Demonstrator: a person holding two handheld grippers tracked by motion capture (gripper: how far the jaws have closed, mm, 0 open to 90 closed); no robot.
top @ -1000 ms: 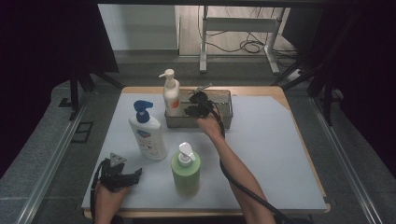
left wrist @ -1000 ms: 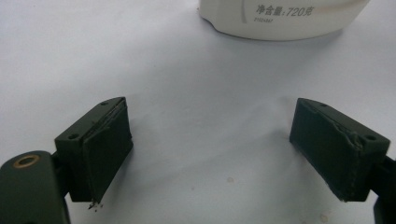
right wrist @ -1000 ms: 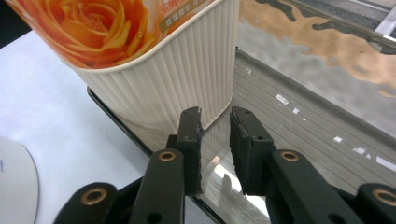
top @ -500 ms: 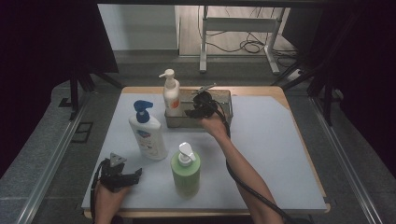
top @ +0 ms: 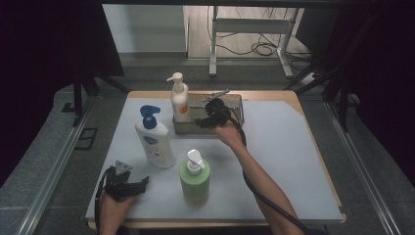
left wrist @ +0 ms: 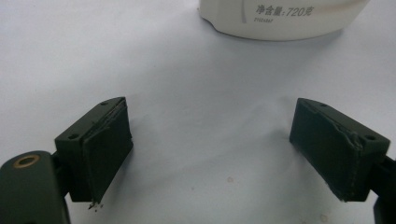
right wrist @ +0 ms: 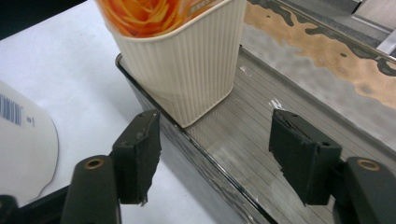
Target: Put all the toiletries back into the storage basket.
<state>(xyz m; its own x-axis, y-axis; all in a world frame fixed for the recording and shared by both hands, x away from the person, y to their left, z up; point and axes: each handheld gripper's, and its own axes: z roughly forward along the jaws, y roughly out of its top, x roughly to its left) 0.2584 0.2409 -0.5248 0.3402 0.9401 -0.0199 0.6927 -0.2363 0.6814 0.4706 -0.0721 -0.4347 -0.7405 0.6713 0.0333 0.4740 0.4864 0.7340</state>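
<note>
At the near left corner of the table (top: pixel 293 161) the left gripper (top: pixel 128 183) lay low in the person's left hand (top: pixel 113 210), its jaws released and spread wide with nothing between them. In the left gripper view only pale tabletop sat between the pads, and ahead of the jaws, well apart from them, stood the base of the white pump bottle with the blue pump head (left wrist: pixel 285 18), cut off by the top edge so that little beyond a line of printed characters and "720" could be read. To the right of that gripper, just beside the white bottle, stood a green pump bottle (top: pixel 195 178) with a white pump. Farther back, a cream pump bottle with an orange label (top: pixel 179 100) stood upright in the left end of a metal tray (top: pixel 235 100). The right gripper (top: pixel 209 119) hung over the tray's near rim, also released. In the right gripper view its left jaw sat outside the tray wall and its right jaw over the ribbed tray floor (right wrist: pixel 243 140), with the cream bottle's ribbed base (right wrist: pixel 187 70) just ahead of the gap, not touched. The bottle's upper part was cropped off, and a slice of the white bottle's barcode label (right wrist: pixel 18 140) showed at the left edge.
</note>
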